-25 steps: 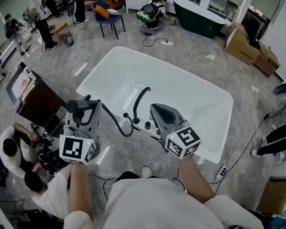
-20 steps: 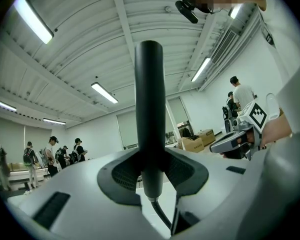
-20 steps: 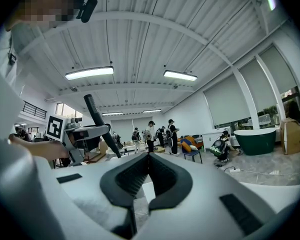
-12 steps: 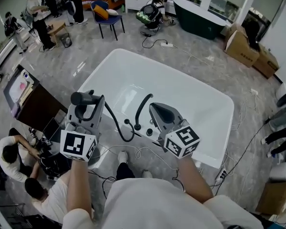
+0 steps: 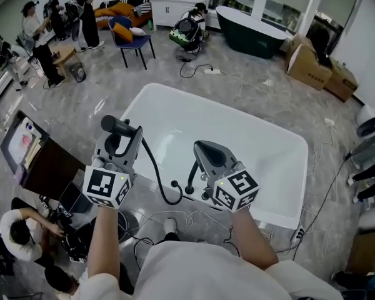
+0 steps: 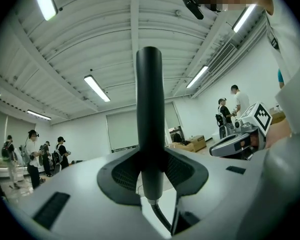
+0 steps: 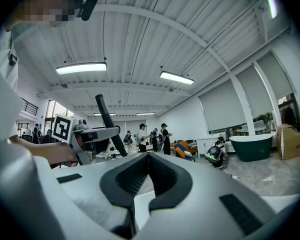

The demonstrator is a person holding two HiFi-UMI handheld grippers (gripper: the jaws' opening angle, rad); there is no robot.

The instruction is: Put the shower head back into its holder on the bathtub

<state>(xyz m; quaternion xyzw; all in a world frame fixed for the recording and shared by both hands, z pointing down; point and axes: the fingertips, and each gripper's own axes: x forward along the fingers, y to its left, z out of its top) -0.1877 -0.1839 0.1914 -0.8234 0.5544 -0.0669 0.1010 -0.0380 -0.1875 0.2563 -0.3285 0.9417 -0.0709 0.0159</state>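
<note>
Grey marble floor [image 5: 256,99], blue chair [image 5: 137,41]

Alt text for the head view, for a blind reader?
From above: the left gripper holds a dark shower head at the near edge of a white bathtub, its black hose looping down to the rim. The right gripper hovers beside it, empty.

White shirt [image 5: 200,264]; grey tongs [image 5: 115,133] [image 5: 205,150]; black-white marker cubes [image 5: 104,186] [image 5: 235,189].

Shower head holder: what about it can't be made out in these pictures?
- Holder: head view, right hand-held gripper covers part of the bathtub rim fittings; too small to identify.
- Left gripper view: shower head and left hand-held gripper fill the lower frame; no holder visible.
</note>
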